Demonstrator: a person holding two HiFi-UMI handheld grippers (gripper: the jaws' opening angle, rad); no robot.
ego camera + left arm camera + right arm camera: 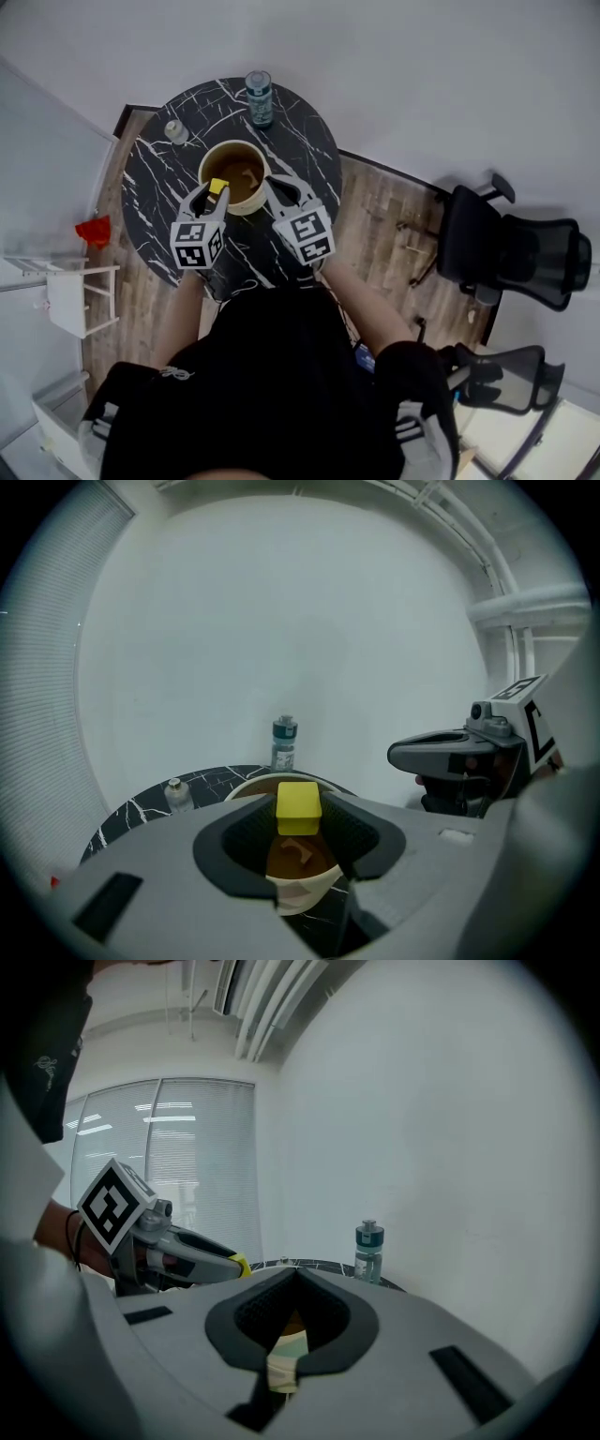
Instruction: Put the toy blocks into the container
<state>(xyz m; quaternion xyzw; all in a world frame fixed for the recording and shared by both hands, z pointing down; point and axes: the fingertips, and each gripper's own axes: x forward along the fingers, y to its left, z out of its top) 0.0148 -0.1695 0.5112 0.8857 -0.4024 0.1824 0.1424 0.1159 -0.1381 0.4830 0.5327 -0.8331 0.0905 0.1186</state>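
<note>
A yellow toy block (298,801) sits between the pads of my left gripper (300,819), which is shut on it just above the near left rim of the round cream container (246,148). In the head view the block (217,187) shows at the left gripper's (217,193) tips. The container (302,892) has a brown inside, and a brown piece (298,852) lies in it. My right gripper (271,186) is shut and holds nothing, with its tips at the container's right rim. In the right gripper view the jaws (295,1277) meet over the container (285,1352).
The container stands on a round black marble table (159,187). A water bottle (259,97) and a small jar (174,131) stand at the table's far side. Black office chairs (511,248) stand to the right. A white stand (70,295) and a red thing (94,230) are on the left.
</note>
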